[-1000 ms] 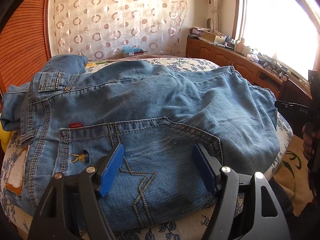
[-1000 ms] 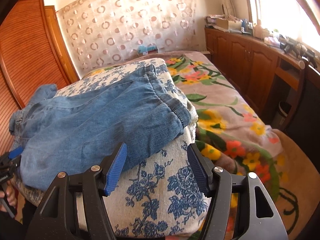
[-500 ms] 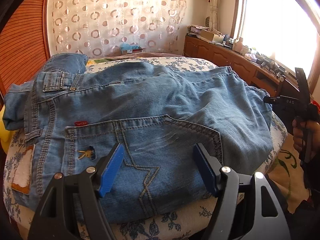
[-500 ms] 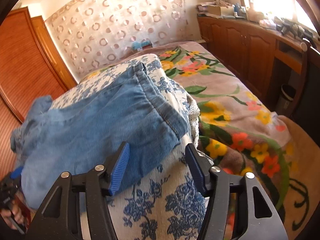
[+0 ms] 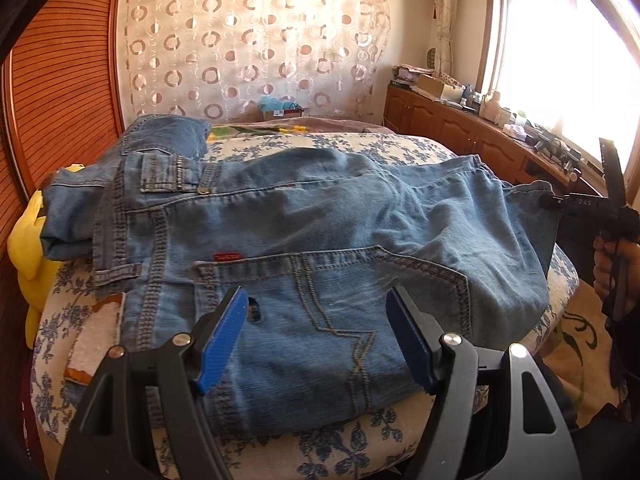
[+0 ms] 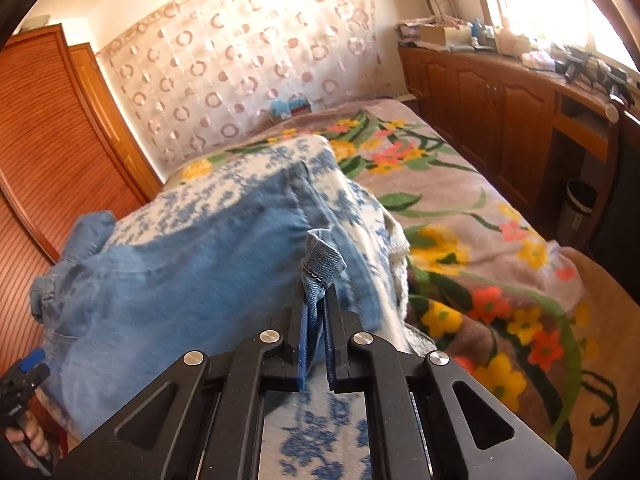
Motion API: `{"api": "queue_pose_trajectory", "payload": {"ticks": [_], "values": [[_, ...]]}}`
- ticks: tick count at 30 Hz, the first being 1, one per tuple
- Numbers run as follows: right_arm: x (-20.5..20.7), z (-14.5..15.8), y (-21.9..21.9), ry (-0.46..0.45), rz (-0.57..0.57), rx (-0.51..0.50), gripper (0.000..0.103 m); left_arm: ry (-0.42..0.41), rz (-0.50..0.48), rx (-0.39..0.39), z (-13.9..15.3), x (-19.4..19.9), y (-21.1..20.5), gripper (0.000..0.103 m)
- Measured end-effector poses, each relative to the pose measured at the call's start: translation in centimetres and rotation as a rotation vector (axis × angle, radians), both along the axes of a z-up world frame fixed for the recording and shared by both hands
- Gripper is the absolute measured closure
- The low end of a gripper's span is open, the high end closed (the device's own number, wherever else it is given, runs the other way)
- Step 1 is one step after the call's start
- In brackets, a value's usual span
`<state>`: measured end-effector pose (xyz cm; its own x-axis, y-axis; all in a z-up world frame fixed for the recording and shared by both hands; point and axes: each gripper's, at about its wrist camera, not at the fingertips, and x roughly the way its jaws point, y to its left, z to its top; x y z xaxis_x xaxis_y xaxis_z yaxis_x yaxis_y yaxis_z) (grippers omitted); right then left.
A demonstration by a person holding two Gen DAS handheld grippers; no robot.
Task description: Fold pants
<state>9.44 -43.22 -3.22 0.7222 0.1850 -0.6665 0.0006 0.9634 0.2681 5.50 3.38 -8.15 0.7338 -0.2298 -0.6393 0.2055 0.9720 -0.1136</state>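
Blue jeans [image 5: 320, 248] lie folded across a cushion with a blue flower print [image 5: 340, 452], back pocket up, waistband at the left. My left gripper [image 5: 316, 332] hangs open just above the pocket, with nothing between its blue pads. In the right wrist view the jeans [image 6: 192, 264] run off to the left, and my right gripper [image 6: 318, 312] is shut on the hem corner [image 6: 322, 258] of a trouser leg, which sticks up between the pads. The right gripper [image 5: 552, 200] also shows at the jeans' right edge in the left wrist view, held by a hand [image 5: 608, 264].
A flowered blanket [image 6: 480, 216] covers the bed to the right. Wooden cabinets [image 6: 500, 120] with clutter run under the window. A wooden slatted door [image 5: 60, 100] stands at the left, a yellow soft toy [image 5: 30, 248] beside the cushion, a small bin [image 6: 578, 210] by the cabinets.
My right gripper has closed on the jeans' hem corner and raised it a little. The left gripper has drawn back and up, staying open.
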Motion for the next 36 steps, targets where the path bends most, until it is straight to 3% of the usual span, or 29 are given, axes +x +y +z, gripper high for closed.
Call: {"api": "queue_pose_trajectory", "payload": {"ticks": [10, 19, 23, 27, 31, 36], "values": [[0.8, 3.7, 7.2, -0.083, 0.162, -0.008, 0.101, -0.022, 0.063, -0.008, 0.6, -0.6, 3.2, 0.031], [1.6, 6.9, 19.3, -0.147, 0.426, 0.005, 0.102, -0.040, 0.117, -0.005, 1.2, -1.0, 5.9, 0.031], [0.1, 7.5, 24.8, -0.168, 0.567, 0.014, 0.102, -0.043, 0.149, -0.014, 1.4, -1.3, 7.2, 0.031], [-1.5, 5.9, 28.4, -0.128, 0.671, 0.009, 0.102, -0.038, 0.165, -0.019, 1.1, -1.4, 8.2, 0.031], [-2.1, 3.4, 29.0, -0.056, 0.707, -0.021, 0.100, -0.032, 0.161, -0.018, 0.9, -1.3, 8.0, 0.031], [-2.5, 2.1, 27.9, -0.045, 0.701, -0.061, 0.084, -0.025, 0.126, -0.015, 0.8, -0.5, 6.5, 0.031]]}}
